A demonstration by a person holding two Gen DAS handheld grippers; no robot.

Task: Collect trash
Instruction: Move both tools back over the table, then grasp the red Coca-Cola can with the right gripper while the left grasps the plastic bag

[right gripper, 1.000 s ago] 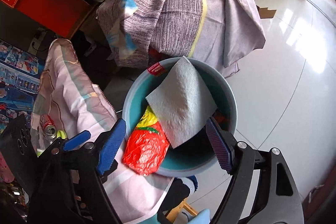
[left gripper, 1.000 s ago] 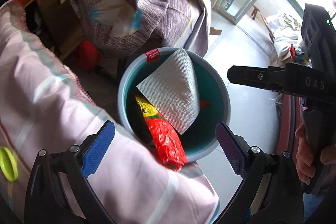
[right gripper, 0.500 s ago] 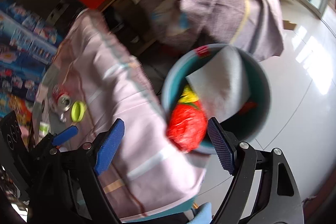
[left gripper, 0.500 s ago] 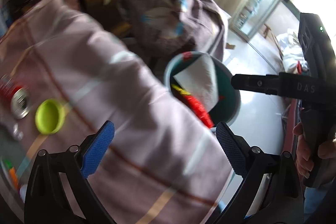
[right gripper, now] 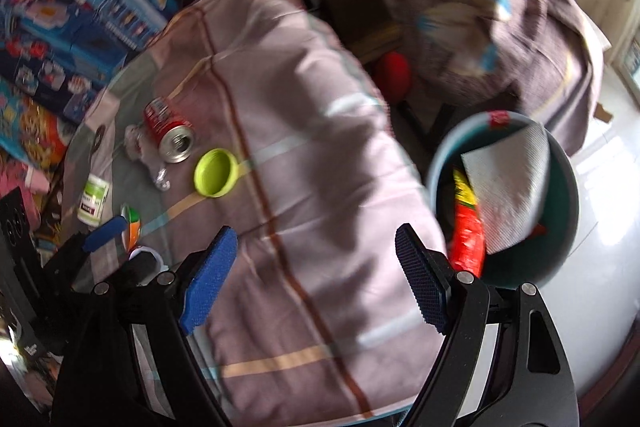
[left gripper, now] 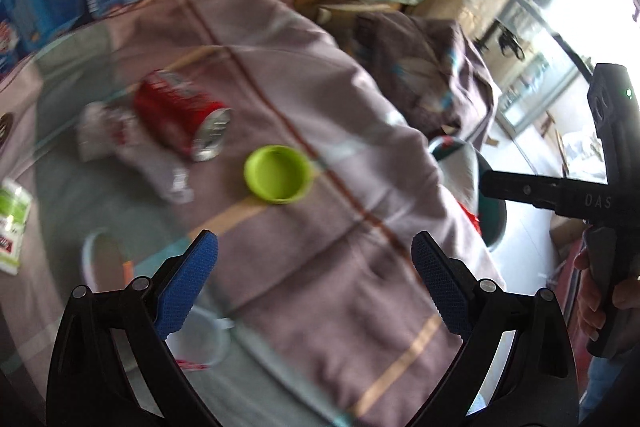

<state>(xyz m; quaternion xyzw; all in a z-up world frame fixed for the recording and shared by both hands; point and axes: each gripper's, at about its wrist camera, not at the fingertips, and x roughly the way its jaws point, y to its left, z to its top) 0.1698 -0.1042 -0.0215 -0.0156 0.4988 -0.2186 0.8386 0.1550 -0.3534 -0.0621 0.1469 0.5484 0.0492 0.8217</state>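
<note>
A red soda can (left gripper: 181,118) lies on its side on the cloth-covered table (left gripper: 360,155), on a crumpled white wrapper (left gripper: 132,147), with a lime green lid (left gripper: 278,174) beside it. My left gripper (left gripper: 314,279) is open and empty above the table, nearer than the lid. My right gripper (right gripper: 316,277) is open and empty over the table's edge. The teal trash bucket (right gripper: 560,247) stands on the floor to the right, holding a paper towel (right gripper: 508,183) and a red snack bag (right gripper: 468,239). The can (right gripper: 166,131) and the lid (right gripper: 215,173) also show in the right wrist view.
A small white-and-green container (right gripper: 94,201) and a white ring (left gripper: 94,255) lie on the table's left part. A chair draped in purple cloth (right gripper: 500,27) stands behind the bucket. Toy boxes (right gripper: 68,11) are stacked at the far left. The right gripper's body (left gripper: 580,195) shows at right.
Both grippers have swung left, away from the bucket and over the table. The can, wrapper and green lid have come into view. Both stay open and empty.
</note>
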